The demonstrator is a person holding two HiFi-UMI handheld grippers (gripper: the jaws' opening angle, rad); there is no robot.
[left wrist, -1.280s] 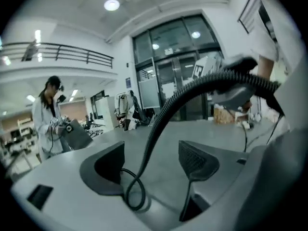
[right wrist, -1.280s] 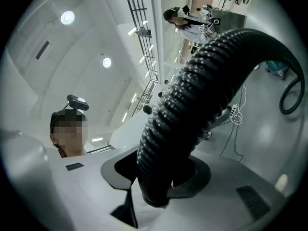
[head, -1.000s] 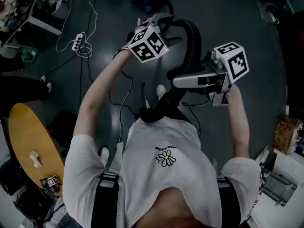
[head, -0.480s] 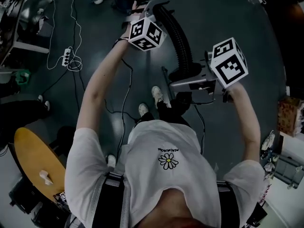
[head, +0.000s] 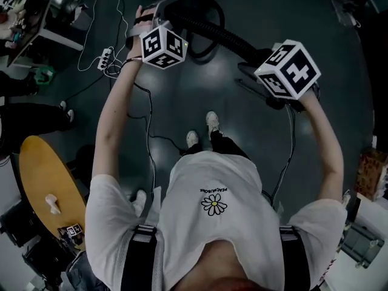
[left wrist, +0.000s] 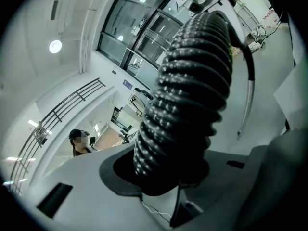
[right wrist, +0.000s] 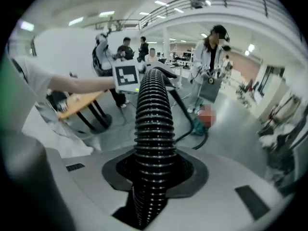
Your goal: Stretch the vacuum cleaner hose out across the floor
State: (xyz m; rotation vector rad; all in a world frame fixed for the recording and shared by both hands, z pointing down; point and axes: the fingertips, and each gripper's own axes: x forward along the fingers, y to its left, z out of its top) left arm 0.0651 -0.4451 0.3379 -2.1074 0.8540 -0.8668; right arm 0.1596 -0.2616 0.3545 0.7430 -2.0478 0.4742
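Hose [head: 212, 33]: one; left gripper [left wrist: 178, 177], right gripper [right wrist: 153, 186] both just closed onto it.

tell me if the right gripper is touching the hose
Touching. The right gripper view shows the right gripper, whose jaws have just been closing, clamped on the hose, its black ribs pinched between them.

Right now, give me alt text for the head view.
Seen from above, a person holds a black ribbed hose between the left gripper and right gripper, whose jaws have just been closing on it, over a dark floor.
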